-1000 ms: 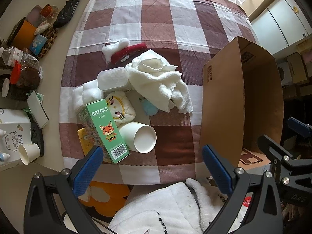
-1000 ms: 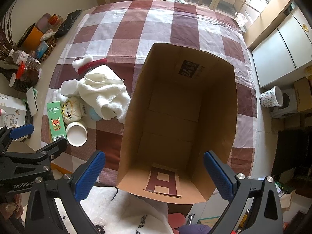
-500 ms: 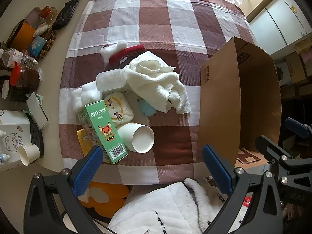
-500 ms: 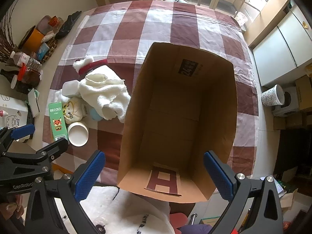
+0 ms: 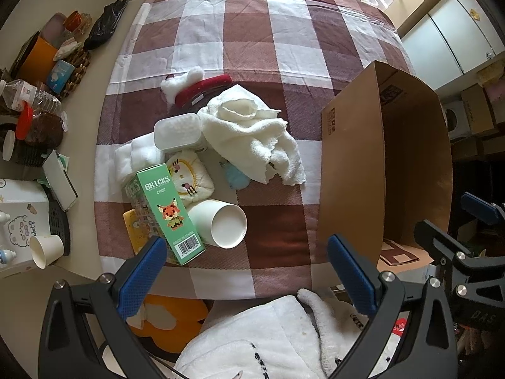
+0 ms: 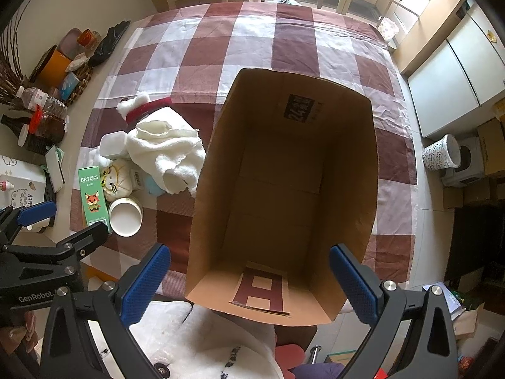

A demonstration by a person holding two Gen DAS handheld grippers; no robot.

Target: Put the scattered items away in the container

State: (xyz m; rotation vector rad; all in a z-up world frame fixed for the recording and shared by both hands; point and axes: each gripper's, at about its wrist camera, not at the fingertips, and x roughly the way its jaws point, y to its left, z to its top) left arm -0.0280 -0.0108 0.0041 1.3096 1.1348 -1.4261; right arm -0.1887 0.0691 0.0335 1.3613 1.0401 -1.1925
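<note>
Since one second ago, the left-wrist view is shifting slightly, the pile of items sitting a little lower and nearer; nothing on the cloth has been displaced. The left gripper (image 5: 246,268) is hovering above the table's near edge, its blue-padded fingers spread wide and holding nothing. The right gripper (image 6: 249,279) is hanging likewise wide apart and empty over the open brown cardboard box (image 6: 284,189), which is standing empty on the maroon-and-white checked tablecloth (image 5: 252,31). Left of the box, a green "BRICKS" carton (image 5: 167,208), a tipped white paper cup (image 5: 221,224) and a crumpled white towel (image 5: 252,132) are lying clustered together.
</note>
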